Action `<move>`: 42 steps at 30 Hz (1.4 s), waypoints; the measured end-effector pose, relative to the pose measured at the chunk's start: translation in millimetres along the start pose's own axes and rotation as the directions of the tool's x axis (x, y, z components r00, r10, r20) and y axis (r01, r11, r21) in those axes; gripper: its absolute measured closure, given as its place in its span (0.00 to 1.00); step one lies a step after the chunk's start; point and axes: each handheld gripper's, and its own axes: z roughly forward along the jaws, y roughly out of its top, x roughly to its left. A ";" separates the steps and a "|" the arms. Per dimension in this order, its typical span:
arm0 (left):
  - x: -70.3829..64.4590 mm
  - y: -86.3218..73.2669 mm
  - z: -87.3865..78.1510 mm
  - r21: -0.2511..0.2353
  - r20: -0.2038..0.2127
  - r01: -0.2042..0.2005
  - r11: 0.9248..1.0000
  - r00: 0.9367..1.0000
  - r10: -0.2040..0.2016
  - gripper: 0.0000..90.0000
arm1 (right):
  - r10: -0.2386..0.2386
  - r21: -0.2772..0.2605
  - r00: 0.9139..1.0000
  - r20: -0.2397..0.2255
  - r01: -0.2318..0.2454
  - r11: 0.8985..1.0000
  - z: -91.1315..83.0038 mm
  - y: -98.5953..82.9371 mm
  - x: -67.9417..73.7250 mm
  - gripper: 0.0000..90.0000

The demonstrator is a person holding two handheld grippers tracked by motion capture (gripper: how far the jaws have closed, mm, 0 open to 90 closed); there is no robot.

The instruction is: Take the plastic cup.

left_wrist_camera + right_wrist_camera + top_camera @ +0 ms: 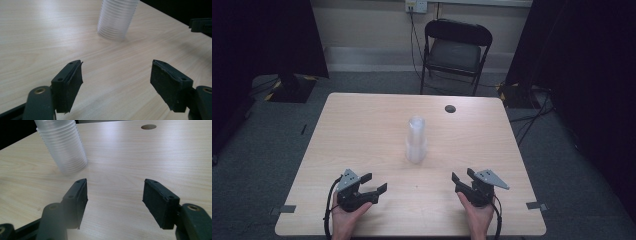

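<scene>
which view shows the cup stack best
The high view: the whole cup stack stands upright mid-table, top to base. The right gripper view shows its ribbed rims close but crops the top; the left gripper view shows just its lower part.

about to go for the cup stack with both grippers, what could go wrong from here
1. The stack of clear cups stands tall and narrow, upside down, on the table; a sideways nudge from the left gripper could tip it.
2. The cups nest tightly, so the right gripper might lift several at once.
3. Thin clear plastic may buckle if squeezed hard.
</scene>
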 end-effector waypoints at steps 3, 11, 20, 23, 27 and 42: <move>0.1 4.8 0.1 -0.010 -0.005 -0.005 1.000 1.000 0.005 0.28 | -0.014 0.018 1.000 -0.006 0.014 1.000 2.5 -1.8 2.5 0.34; -1.4 11.3 2.8 -0.018 0.005 0.003 1.000 1.000 -0.003 0.28 | -0.019 0.039 0.999 -0.044 0.021 0.999 2.8 -3.0 9.6 0.31; -3.9 17.1 2.3 -0.014 0.010 -0.025 1.000 1.000 0.025 0.28 | -0.032 0.048 0.997 -0.066 0.035 0.998 1.1 -6.4 16.9 0.31; -5.8 21.3 1.8 -0.019 0.012 -0.038 0.999 0.999 0.038 0.28 | -0.034 0.049 0.997 -0.072 0.037 0.998 -1.4 -9.2 21.0 0.31; -8.5 30.9 3.3 -0.039 0.009 -0.054 0.998 0.998 0.055 0.28 | -0.046 0.043 0.996 -0.078 0.049 0.998 -5.0 -8.8 25.9 0.31; -13.4 72.5 20.5 -0.072 0.005 -0.113 0.991 0.994 0.113 0.21 | -0.070 0.038 0.992 -0.109 0.075 0.996 -6.1 -10.8 32.5 0.32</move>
